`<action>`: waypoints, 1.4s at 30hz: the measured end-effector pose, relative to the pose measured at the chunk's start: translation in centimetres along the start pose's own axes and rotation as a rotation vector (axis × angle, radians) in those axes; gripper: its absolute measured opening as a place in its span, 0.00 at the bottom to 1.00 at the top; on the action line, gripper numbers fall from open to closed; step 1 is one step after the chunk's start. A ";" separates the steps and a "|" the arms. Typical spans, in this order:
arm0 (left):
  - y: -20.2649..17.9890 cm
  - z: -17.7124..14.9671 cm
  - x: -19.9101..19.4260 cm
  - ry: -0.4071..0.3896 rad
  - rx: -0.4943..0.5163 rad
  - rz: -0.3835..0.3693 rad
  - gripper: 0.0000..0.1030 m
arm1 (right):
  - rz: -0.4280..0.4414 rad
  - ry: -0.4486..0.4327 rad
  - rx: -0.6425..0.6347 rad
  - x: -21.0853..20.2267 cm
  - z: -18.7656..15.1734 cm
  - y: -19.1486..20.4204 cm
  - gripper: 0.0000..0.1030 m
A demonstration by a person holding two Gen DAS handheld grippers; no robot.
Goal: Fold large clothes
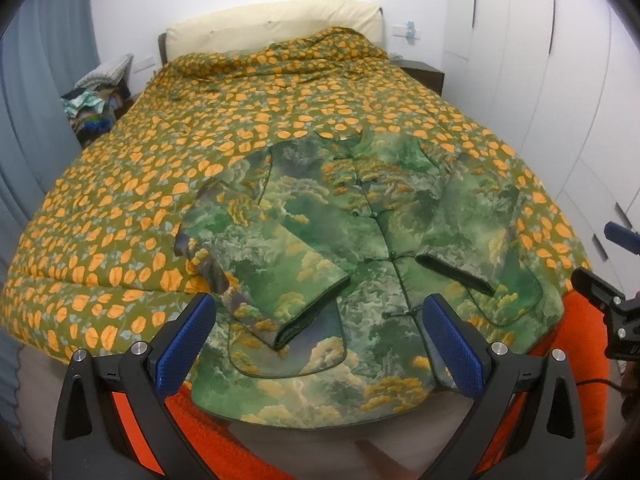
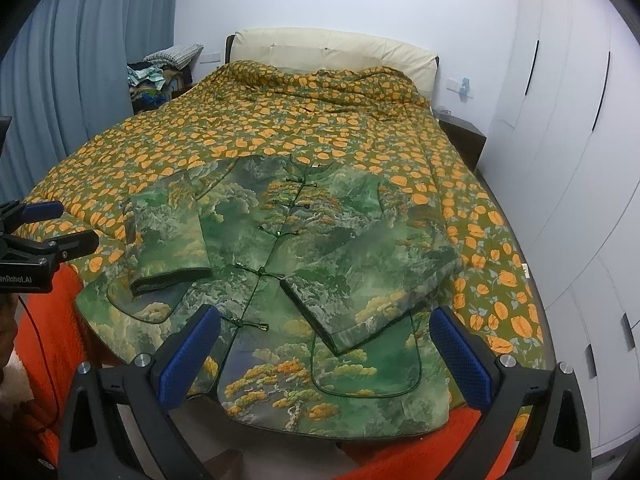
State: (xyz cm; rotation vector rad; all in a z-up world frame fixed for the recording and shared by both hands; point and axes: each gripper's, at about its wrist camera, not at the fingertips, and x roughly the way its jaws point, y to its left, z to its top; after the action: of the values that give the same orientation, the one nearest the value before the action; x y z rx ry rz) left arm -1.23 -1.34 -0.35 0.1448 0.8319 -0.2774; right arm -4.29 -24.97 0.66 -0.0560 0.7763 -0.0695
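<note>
A green padded jacket [image 1: 360, 240] with a cloud and tree print lies face up on the bed, collar away from me, front fastened with knot buttons. It also shows in the right wrist view [image 2: 304, 248]. Both sleeves are folded in over the front: the left sleeve [image 1: 276, 264] and the right sleeve [image 2: 368, 288]. My left gripper [image 1: 320, 320] is open and empty, hovering above the jacket's lower hem. My right gripper [image 2: 326, 336] is open and empty, also above the hem. Each gripper shows at the edge of the other's view.
The bed carries a green quilt with orange flowers [image 1: 160, 184] and an orange blanket [image 1: 208, 440] at its near edge. A cream headboard [image 2: 332, 48], a pile of clothes [image 2: 160, 76], blue curtains [image 2: 88, 60], a dark nightstand [image 2: 460, 136] and white wardrobes [image 2: 568, 152] surround it.
</note>
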 end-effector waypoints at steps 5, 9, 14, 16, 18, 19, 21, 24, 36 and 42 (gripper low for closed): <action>0.0 0.0 0.0 0.001 0.000 -0.001 1.00 | 0.009 0.007 -0.003 0.2 -0.1 0.2 1.00; 0.0 -0.3 0.1 0.006 0.001 0.000 1.00 | 0.013 0.015 -0.005 0.4 -0.3 0.3 1.00; 0.0 -0.3 0.2 0.004 0.002 0.001 1.00 | 0.016 0.021 -0.004 0.5 -0.4 0.3 1.00; 0.0 -0.3 0.2 0.005 0.002 0.000 1.00 | 0.018 0.023 -0.002 0.5 -0.4 0.4 1.00; 0.0 -0.4 0.2 0.007 0.004 0.002 1.00 | 0.021 0.024 -0.002 0.5 -0.5 0.4 1.00; 0.0 -0.4 0.2 0.007 0.004 0.001 1.00 | 0.022 0.025 -0.002 0.6 -0.5 0.5 1.00; 0.0 -0.3 0.2 0.006 0.003 0.001 1.00 | 0.024 0.027 -0.001 0.6 -0.5 0.5 1.00; 0.0 -0.4 0.2 0.005 0.003 0.001 1.00 | 0.027 0.031 0.000 0.6 -0.6 0.6 1.00; 0.0 -0.5 0.2 0.005 0.004 0.002 1.00 | 0.031 0.034 -0.004 0.7 -0.6 0.8 1.00; -0.1 -0.4 0.3 0.005 0.004 0.002 1.00 | 0.031 0.035 -0.003 0.7 -0.6 0.8 1.00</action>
State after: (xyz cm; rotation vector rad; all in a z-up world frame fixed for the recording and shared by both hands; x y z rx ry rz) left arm -1.40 -1.35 -0.83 0.1498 0.8365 -0.2768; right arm -4.19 -24.25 -0.33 -0.0456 0.8124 -0.0396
